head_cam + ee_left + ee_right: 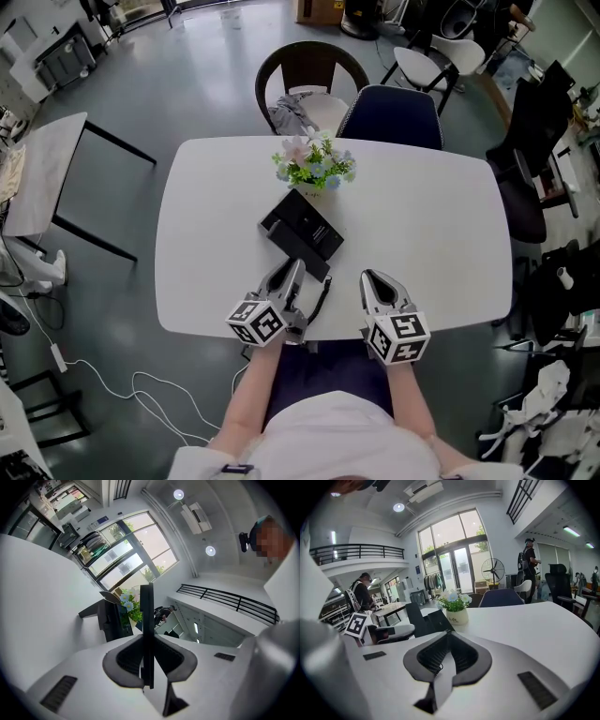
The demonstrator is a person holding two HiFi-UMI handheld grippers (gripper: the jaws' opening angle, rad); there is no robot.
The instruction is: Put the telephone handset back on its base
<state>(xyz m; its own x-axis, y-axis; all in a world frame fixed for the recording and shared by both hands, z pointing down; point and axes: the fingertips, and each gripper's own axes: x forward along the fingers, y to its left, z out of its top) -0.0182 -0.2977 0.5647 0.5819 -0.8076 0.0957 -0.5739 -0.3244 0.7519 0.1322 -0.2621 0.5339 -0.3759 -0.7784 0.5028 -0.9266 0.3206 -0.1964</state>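
While the right gripper (pixel 373 281) idles alongside, jaws together on nothing, the left gripper (pixel 291 270) is clamped on what looks like the handset (pixel 146 620), seen edge-on, its long axis aimed at the base (pixel 305 225) just ahead.

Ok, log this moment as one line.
left tongs: shut on handset | right tongs: shut, empty | handset: near base, not seated
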